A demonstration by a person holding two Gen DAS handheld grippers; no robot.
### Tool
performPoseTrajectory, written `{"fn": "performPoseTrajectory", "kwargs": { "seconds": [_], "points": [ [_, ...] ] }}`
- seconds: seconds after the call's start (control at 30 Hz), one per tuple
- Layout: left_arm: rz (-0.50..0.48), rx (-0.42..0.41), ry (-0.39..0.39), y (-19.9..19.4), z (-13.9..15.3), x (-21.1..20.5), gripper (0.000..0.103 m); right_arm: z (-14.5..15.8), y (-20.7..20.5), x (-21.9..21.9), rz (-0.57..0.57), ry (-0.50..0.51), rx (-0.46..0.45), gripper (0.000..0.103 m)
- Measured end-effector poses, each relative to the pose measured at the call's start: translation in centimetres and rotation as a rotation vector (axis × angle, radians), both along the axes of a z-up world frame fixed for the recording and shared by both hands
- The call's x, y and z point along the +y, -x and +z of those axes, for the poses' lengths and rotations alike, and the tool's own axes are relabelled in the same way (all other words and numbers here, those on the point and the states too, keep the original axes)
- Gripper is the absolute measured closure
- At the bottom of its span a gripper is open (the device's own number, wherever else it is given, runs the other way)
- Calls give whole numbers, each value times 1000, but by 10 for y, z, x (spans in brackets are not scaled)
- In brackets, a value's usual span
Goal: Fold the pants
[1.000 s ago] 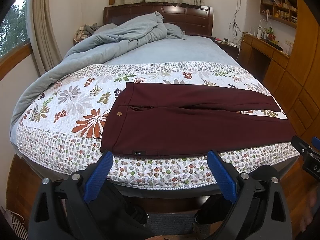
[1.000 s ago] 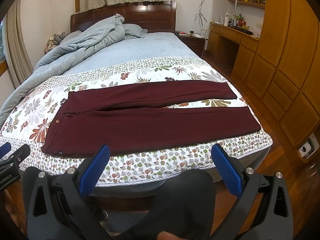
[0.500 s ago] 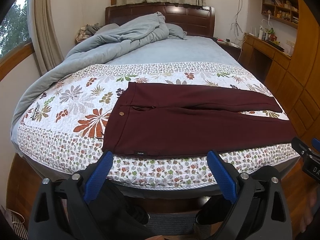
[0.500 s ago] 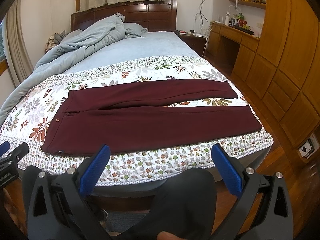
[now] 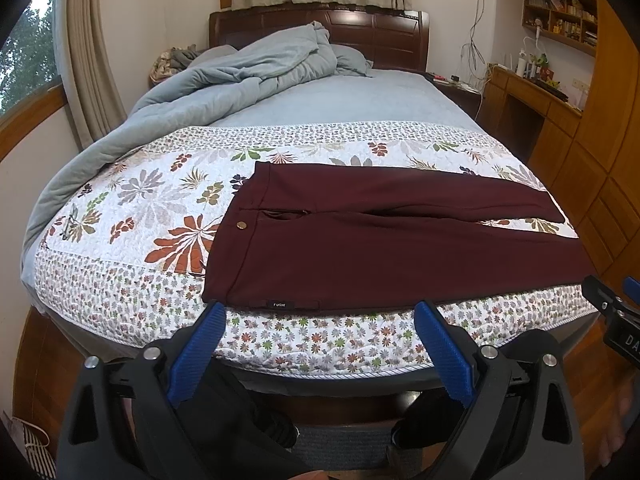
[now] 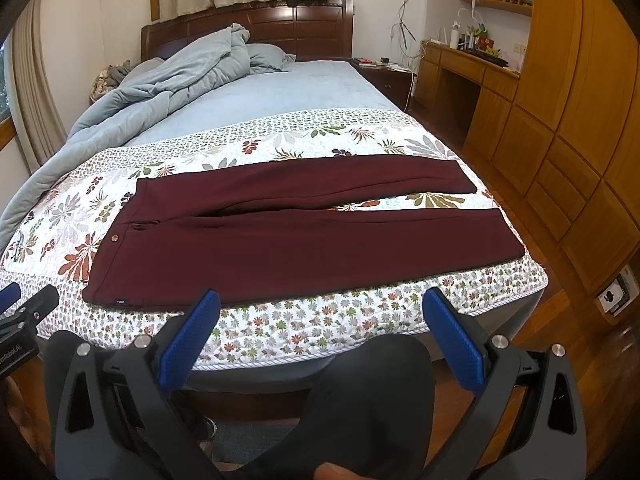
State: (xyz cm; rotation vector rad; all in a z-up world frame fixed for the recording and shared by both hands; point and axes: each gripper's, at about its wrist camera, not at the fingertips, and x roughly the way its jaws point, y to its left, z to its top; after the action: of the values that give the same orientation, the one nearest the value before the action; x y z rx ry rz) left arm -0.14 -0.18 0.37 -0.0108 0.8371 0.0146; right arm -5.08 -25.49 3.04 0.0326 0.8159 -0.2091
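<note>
Dark maroon pants (image 5: 380,244) lie flat across the floral quilt (image 5: 132,208) at the foot of the bed, waistband to the left, both legs spread to the right with a narrow gap between them. They also show in the right wrist view (image 6: 304,236). My left gripper (image 5: 320,320) is open and empty, just short of the waistband's near corner. My right gripper (image 6: 322,308) is open and empty, in front of the near leg's edge. Neither gripper touches the pants.
A rumpled grey-blue duvet (image 5: 240,72) lies at the head of the bed by the dark headboard (image 5: 376,32). A wooden desk (image 6: 468,64) and wardrobe (image 6: 580,100) line the right wall. The person's dark-trousered knee (image 6: 372,396) sits below the right gripper.
Both grippers have edged slightly forward toward the bed. The pants have not moved, and both grippers stay open.
</note>
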Motion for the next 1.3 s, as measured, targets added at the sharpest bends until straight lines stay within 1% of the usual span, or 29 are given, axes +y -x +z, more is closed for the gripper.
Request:
{"fn": "performPoseTrajectory", "kwargs": {
  "seconds": [1.17, 1.23, 1.27, 1.3],
  "points": [
    [-1, 9, -1, -3, -3, 0, 8, -3, 0, 0, -4, 1, 6, 2],
    [-18, 23, 0, -7, -7, 1, 8, -5, -2, 1, -5, 7, 10, 2],
    [-38, 33, 6, -10, -11, 2, 8, -6, -3, 1, -3, 11, 13, 2],
    [-80, 43, 27, -13, -16, 3, 8, -7, -5, 1, 0, 15, 13, 2]
  ]
}}
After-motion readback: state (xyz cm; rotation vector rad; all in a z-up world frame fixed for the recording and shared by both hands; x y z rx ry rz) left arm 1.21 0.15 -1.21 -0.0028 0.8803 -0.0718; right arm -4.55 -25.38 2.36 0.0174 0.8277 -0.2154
